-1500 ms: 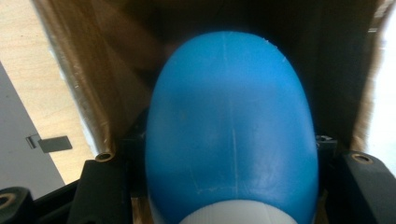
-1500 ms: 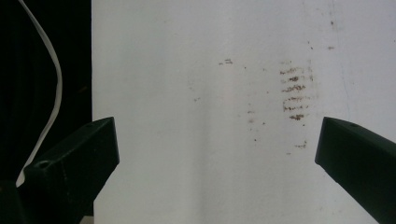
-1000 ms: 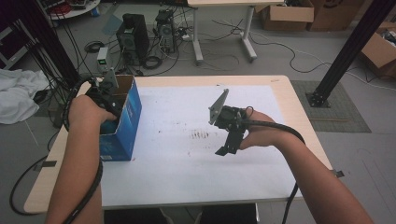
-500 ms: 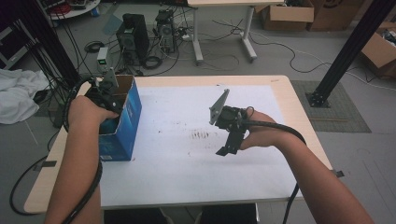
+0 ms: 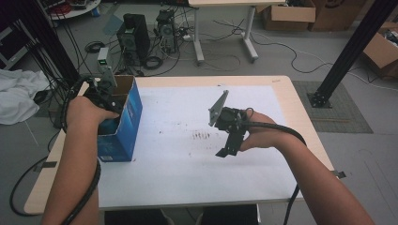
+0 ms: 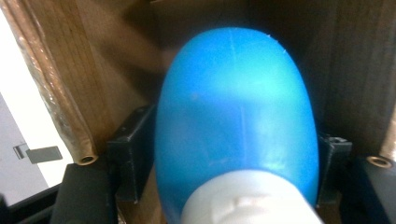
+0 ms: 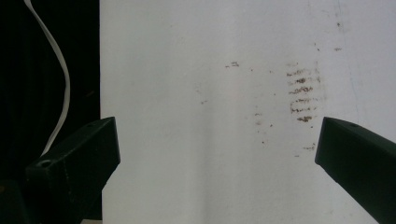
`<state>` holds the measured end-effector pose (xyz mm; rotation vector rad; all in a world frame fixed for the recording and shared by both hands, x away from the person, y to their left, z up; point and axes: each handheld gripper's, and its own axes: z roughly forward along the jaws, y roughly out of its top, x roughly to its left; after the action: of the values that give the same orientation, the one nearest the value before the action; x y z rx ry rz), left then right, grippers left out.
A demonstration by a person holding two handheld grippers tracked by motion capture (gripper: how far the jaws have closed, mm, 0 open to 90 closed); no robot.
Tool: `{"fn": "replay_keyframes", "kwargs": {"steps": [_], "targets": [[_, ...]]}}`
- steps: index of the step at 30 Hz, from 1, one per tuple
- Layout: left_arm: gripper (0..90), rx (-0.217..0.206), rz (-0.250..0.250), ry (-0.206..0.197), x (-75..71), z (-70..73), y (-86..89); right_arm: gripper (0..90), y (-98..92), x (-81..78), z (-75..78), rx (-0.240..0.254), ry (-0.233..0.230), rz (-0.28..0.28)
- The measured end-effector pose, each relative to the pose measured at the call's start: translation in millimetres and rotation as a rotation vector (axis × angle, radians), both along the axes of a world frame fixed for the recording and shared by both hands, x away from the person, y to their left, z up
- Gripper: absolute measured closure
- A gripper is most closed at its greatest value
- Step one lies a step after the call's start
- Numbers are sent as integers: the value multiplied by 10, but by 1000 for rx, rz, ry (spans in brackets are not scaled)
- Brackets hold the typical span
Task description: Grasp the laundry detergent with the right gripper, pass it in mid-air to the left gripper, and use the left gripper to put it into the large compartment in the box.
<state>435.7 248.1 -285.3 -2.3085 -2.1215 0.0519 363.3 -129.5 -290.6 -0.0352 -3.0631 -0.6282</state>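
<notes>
A blue cardboard box stands open-topped on the left side of the table. My left gripper reaches down into it, and its jaws press on both sides of a blue bottle with a white cap. Brown inner box walls surround them. In the high view my left hand covers most of that gripper. My right gripper hangs over the middle of the white sheet, and in the right gripper view it is wide open and holds nothing.
Brown smudges mark the sheet near my right gripper. The wooden table edge runs beside the sheet. Behind the table are computer towers, cables and a desk frame. A black post stands at the right.
</notes>
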Motion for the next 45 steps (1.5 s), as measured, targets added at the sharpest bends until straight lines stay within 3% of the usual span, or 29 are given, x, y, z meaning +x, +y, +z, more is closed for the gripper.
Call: {"fn": "replay_keyframes", "kwargs": {"steps": [12, 28, 45], "targets": [[283, 18, 5, 10, -26, 75, -24, 0, 1, -16, 4, 6, 0, 3], [229, 57, 4, -22, -82, 276, -47, 0, -2, -28, 28, 17, -5, 6], [170, 59, -11, -53, -136, 487, -72, 0, 12, -47, 63, 17, -10, 6]]}}
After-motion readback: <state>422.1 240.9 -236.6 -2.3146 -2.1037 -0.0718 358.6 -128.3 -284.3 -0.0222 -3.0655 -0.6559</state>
